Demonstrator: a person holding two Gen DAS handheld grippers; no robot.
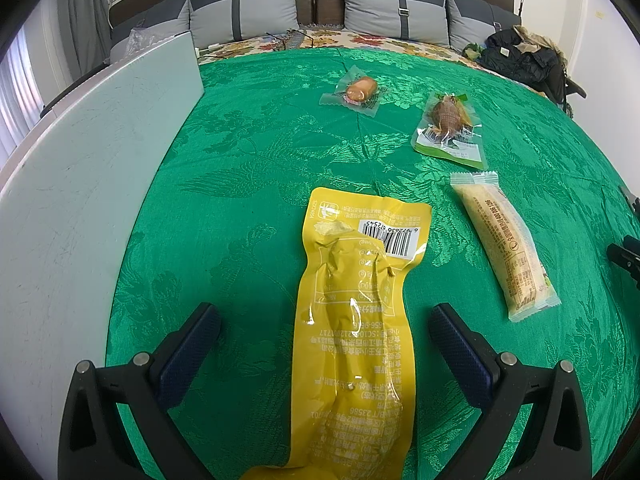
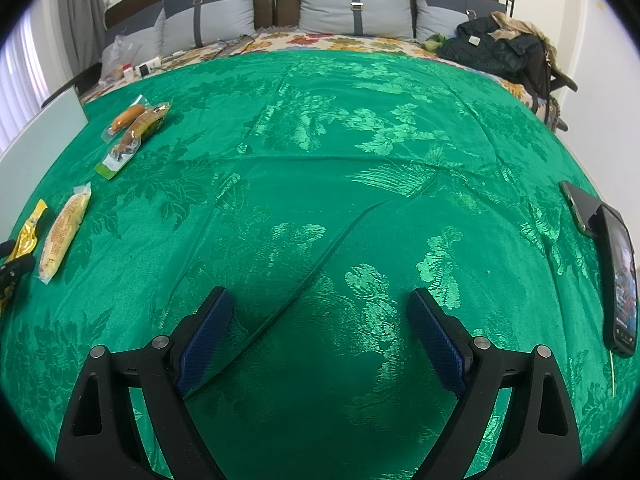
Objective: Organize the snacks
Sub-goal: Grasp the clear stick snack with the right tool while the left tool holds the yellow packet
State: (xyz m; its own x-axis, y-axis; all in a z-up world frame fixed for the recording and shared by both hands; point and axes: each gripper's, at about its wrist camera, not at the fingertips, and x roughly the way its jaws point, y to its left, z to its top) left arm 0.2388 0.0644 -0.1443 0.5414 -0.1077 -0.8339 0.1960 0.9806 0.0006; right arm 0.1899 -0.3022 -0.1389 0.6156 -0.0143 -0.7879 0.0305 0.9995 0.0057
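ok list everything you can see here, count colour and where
yellow snack pouch: 1, yellow, between the left fingers
long snack bar: 1, pale yellow wrapper, right of the pouch
clear-wrapped snacks: 2, one orange-brown, one brown on green, farther up the cloth
green cloth: 1, patterned green, covers the bed
white box: 1, left edge
phones: 2, dark, right edge
pillows: four, grey, at the headboard
dark jacket: 1, far right corner
left hand-held gripper: open
right hand-held gripper: open, holding nothing

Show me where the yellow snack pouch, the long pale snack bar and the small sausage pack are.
yellow snack pouch (image 1: pixel 352 320), left wrist view, middle.
long pale snack bar (image 1: pixel 500 244), left wrist view, middle.
small sausage pack (image 1: pixel 360 89), left wrist view, sausage.
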